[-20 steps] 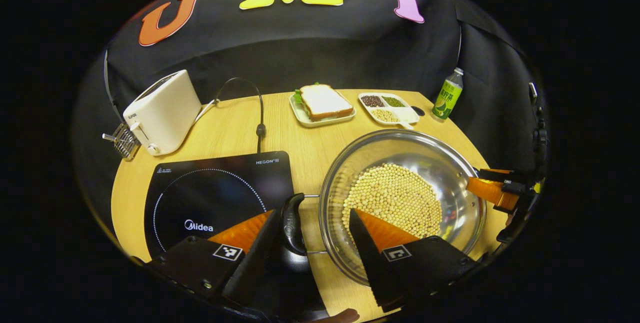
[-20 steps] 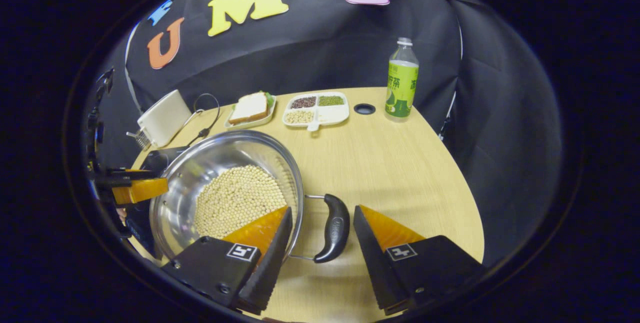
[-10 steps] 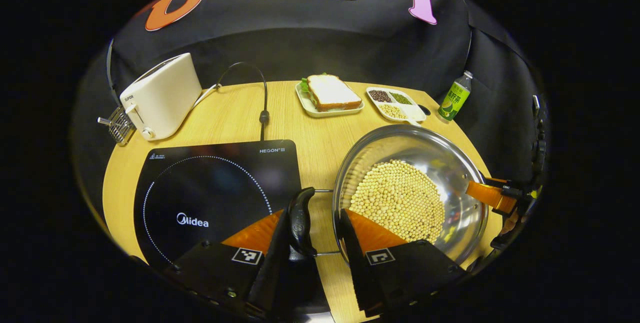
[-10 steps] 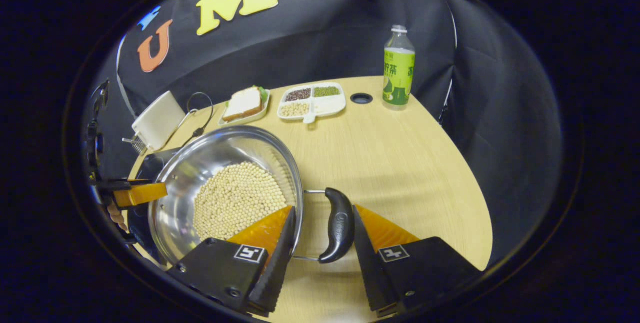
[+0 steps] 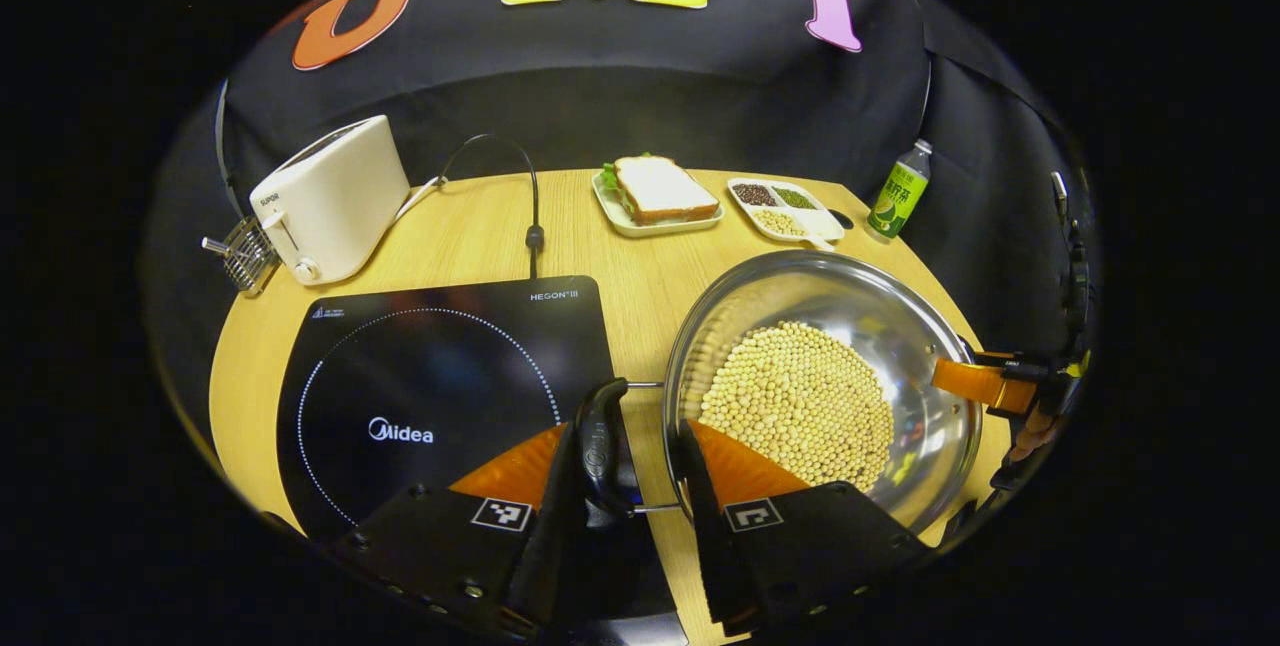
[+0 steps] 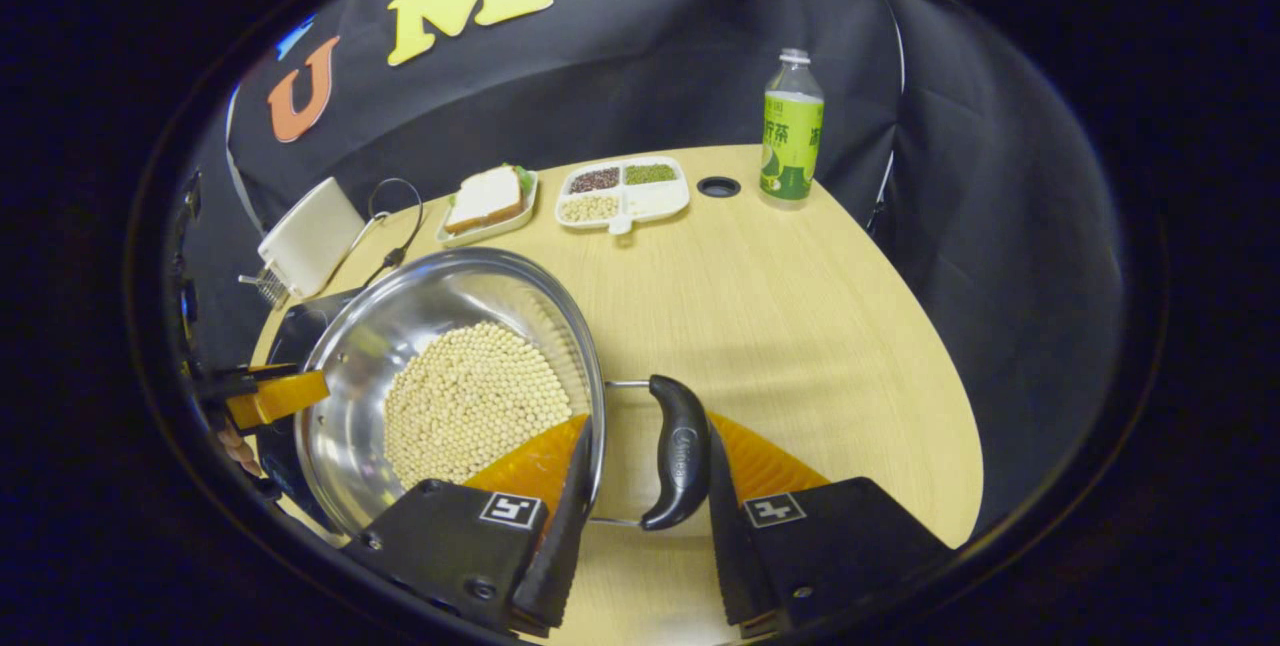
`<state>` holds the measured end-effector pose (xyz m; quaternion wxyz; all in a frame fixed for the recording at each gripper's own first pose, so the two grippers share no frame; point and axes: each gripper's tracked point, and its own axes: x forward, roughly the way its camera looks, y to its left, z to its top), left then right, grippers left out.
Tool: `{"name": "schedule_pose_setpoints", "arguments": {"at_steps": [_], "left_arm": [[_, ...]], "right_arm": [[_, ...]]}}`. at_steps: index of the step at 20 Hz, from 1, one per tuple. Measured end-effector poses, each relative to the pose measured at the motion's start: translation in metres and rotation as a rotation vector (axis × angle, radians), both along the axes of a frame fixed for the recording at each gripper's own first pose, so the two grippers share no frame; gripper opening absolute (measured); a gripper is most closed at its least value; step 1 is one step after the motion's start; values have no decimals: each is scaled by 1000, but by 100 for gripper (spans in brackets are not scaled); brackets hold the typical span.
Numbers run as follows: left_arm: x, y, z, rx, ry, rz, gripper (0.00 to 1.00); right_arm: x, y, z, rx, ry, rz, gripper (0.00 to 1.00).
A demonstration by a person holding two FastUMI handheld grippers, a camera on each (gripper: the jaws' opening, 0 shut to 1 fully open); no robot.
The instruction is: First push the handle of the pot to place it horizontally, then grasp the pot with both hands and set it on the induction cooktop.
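- pot [image 5: 820,386] on bench [image 5: 640,286], just right of cooktop [image 5: 440,396], handles [image 5: 600,441] lying level on opposite sides
- left gripper [image 5: 625,471] fingers pinching one handle
- right gripper [image 6: 645,476] fingers closed around the other handle [image 6: 678,451]

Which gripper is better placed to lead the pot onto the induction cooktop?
Left: the left gripper straddles the handle beside the induction cooktop; the right gripper straddles the far handle, across the pot.

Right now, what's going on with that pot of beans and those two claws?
Left gripper and right gripper each closing around a pot handle, grip unconfirmed. Pot on table, beside induction cooktop. Path looks clear.
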<state>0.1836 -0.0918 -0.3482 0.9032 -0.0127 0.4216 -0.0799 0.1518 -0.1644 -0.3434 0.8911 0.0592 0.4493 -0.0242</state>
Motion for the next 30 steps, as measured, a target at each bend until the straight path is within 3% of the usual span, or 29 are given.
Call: {"name": "schedule_pose_setpoints", "arguments": {"at_steps": [8,16,24,30], "left_arm": [[-25,25,61,-8,-92,17,55],[-41,106,102,-2,-144,111,54],[-41,197,104,23,-159,212,55],[-22,237,81,28,-131,244,55]], "right_arm": [[-21,33,63,-22,-62,27,59],[-13,122,97,15,-92,86,58],[16,214,88,27,-91,179,59],[39,257,61,16,-74,181,59]]}}
